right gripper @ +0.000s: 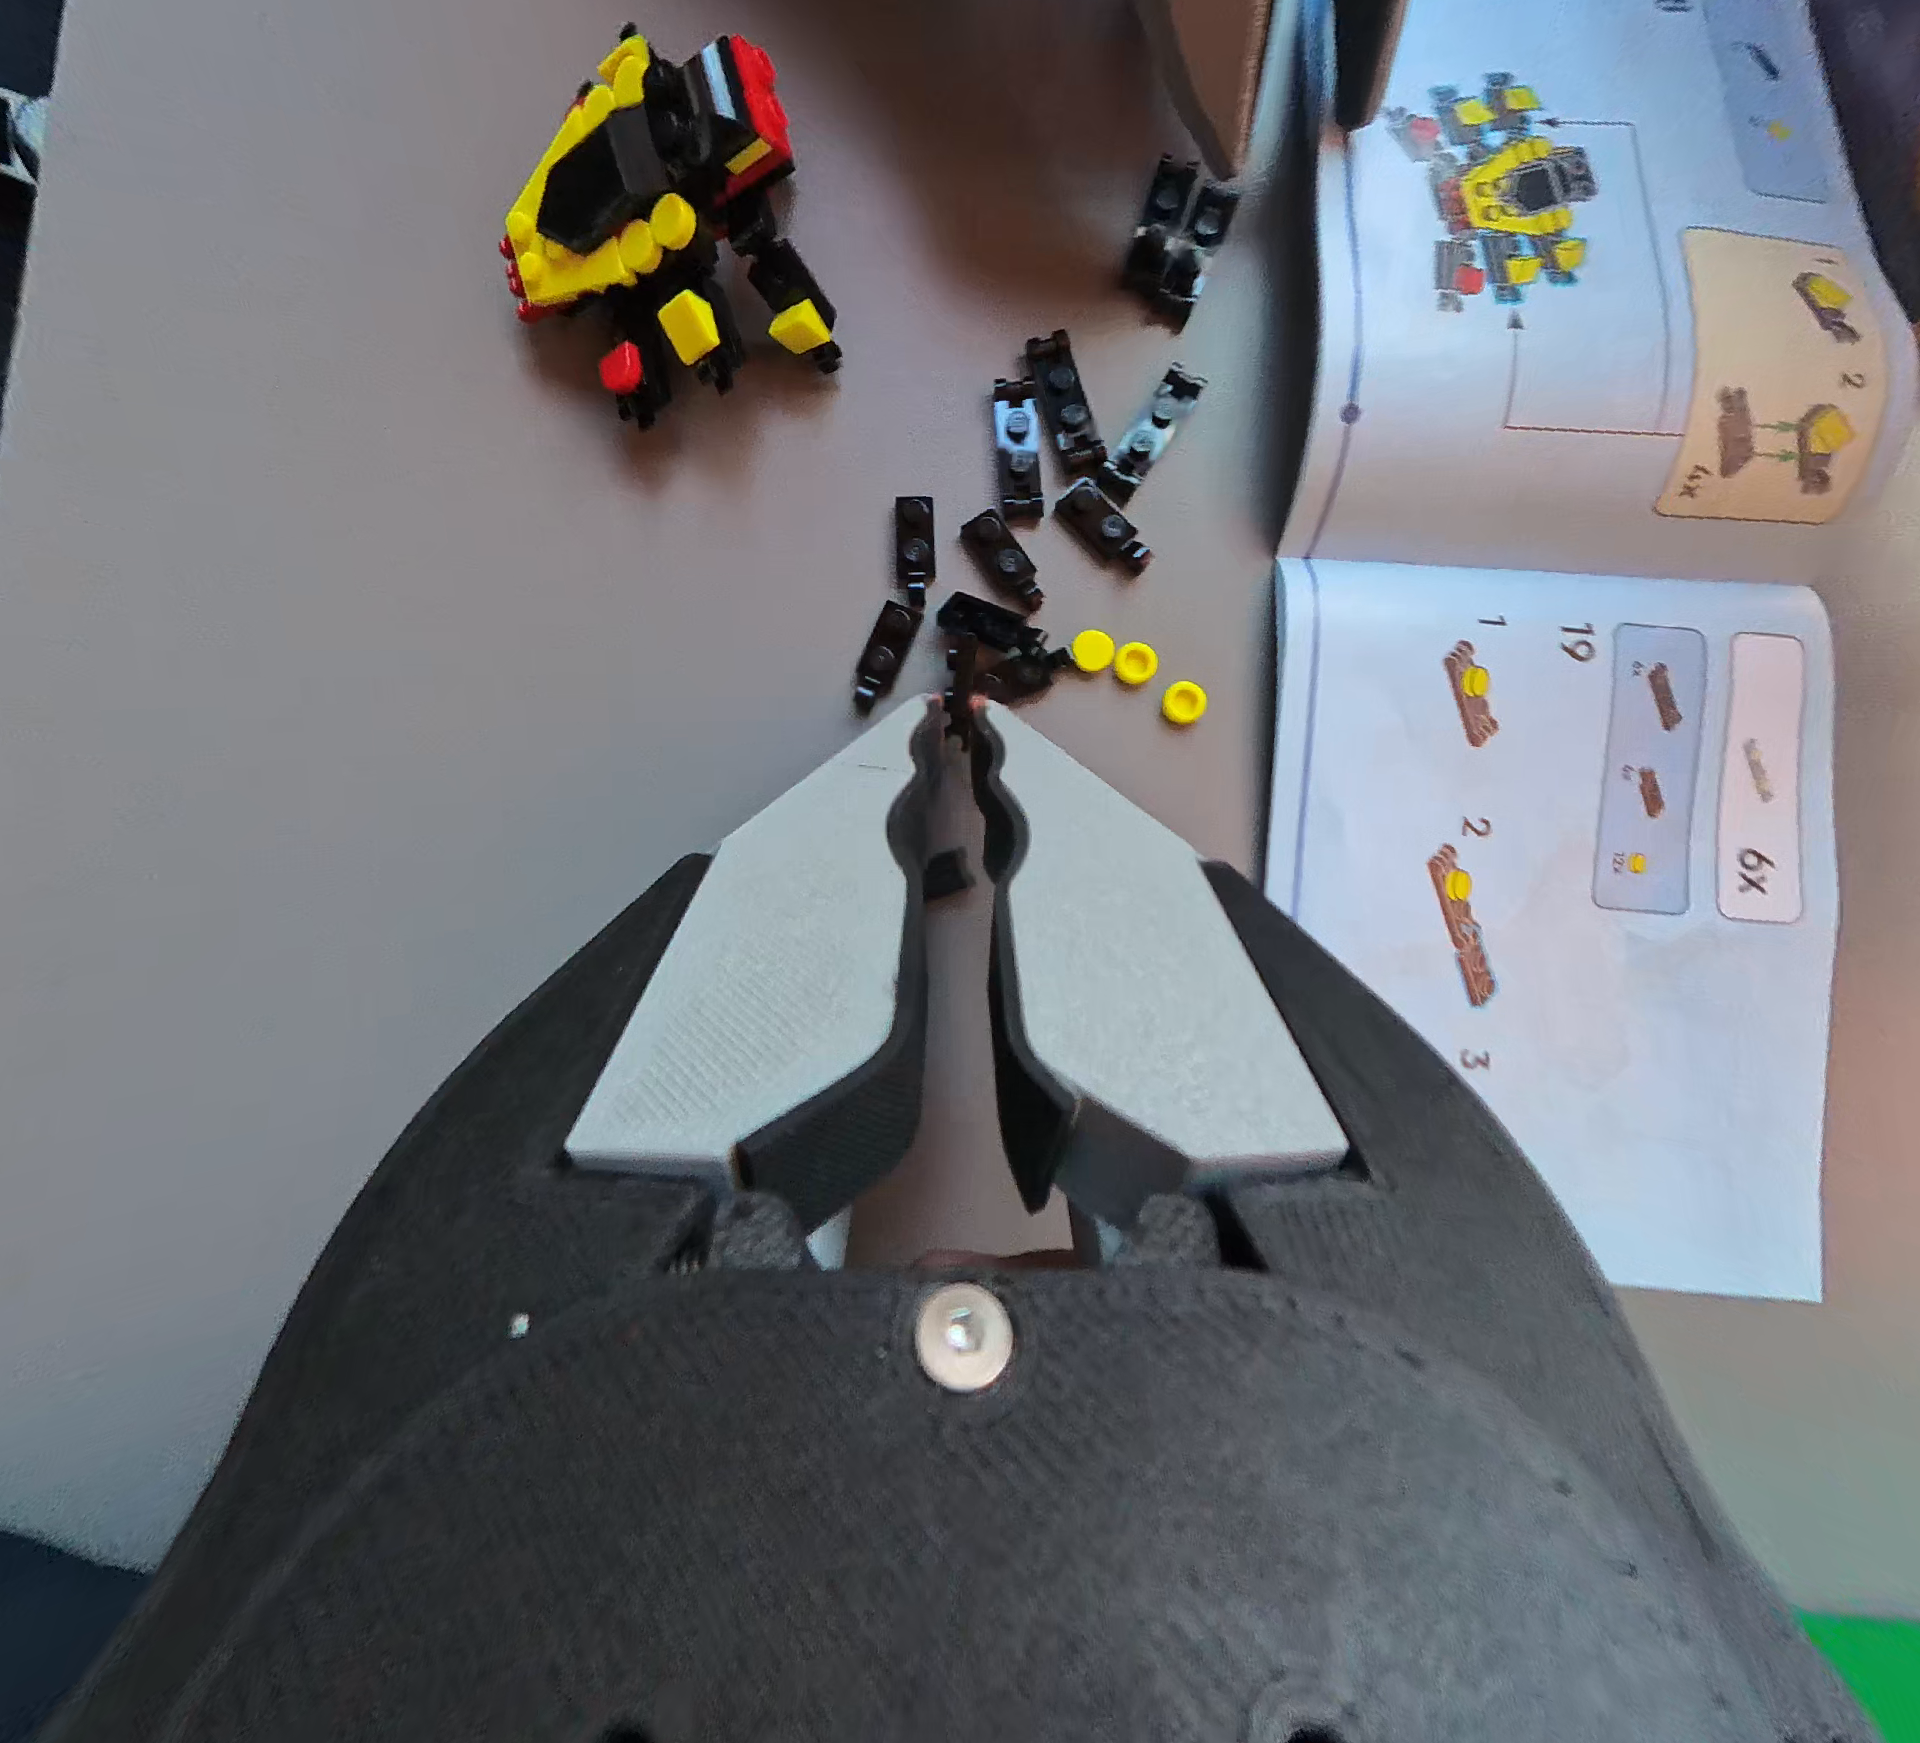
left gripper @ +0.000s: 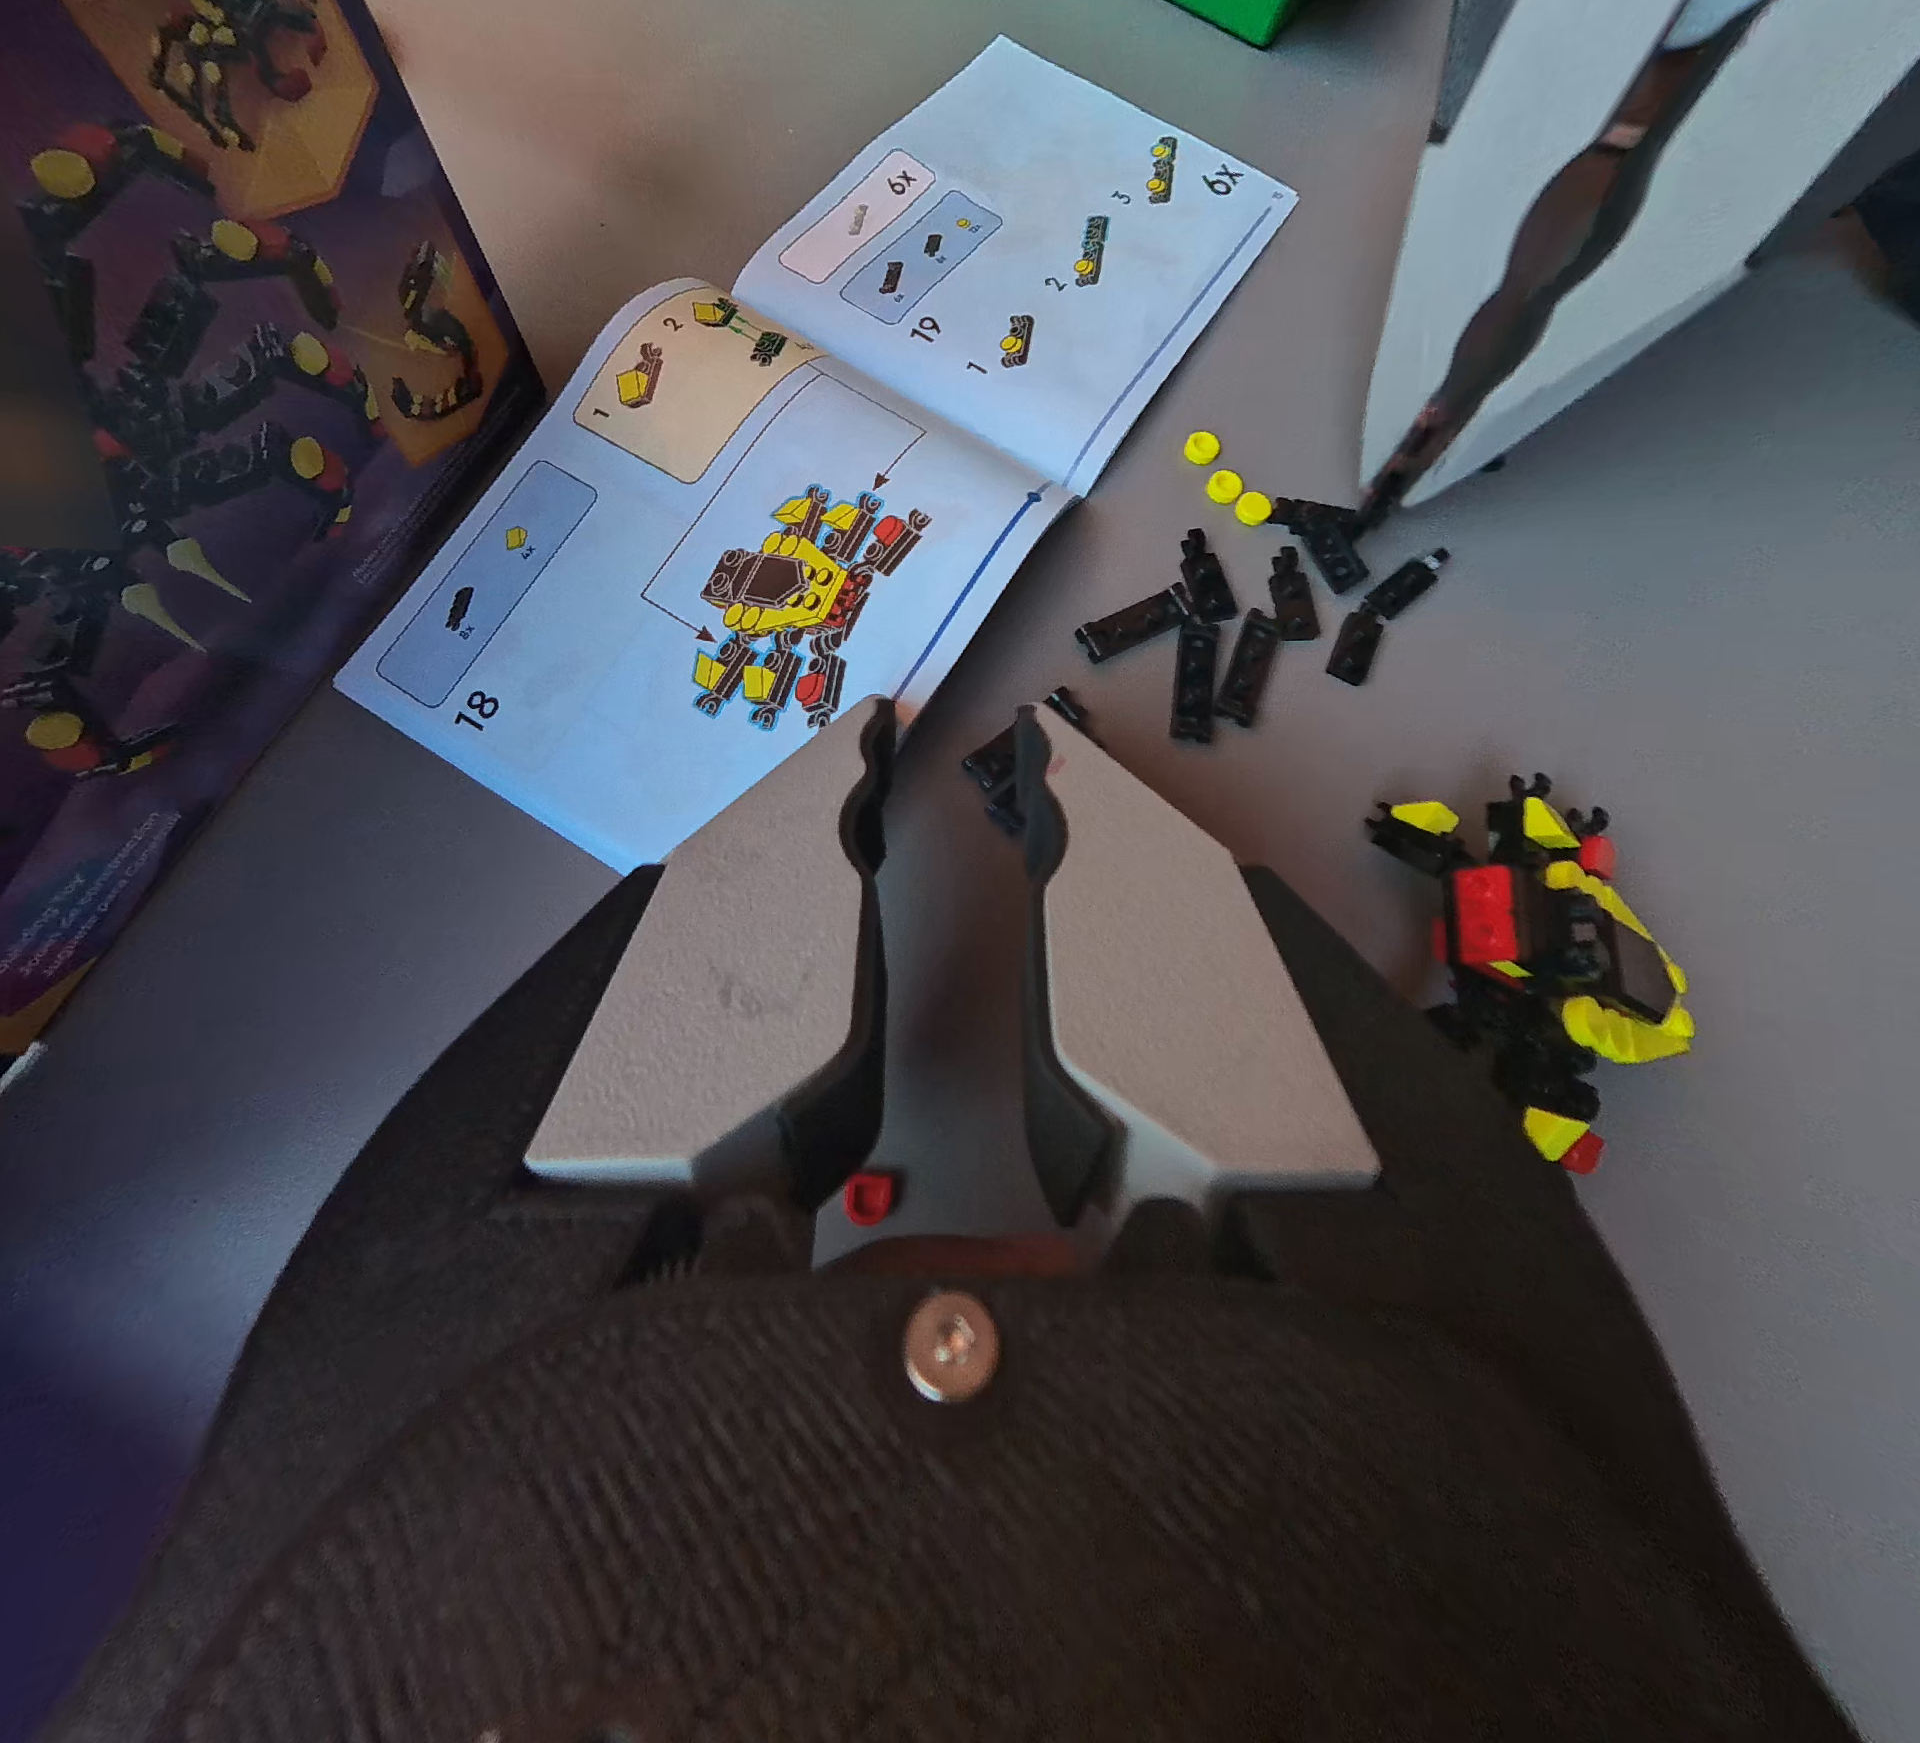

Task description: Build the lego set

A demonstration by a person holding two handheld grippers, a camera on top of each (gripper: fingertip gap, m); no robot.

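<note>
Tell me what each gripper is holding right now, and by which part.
Right gripper pinches a small black plate piece by its near end, at the fingertips. Left gripper is open and holds nothing.

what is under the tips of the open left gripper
A few small black lego plates peek out between and beside the left gripper fingertips, lying on the grey table. Anything directly beneath the fingers is covered.

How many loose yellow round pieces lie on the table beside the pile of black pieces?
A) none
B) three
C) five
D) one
B: three yellow round pieces lie in a short row next to the black pieces, seen in both wrist views.
</note>
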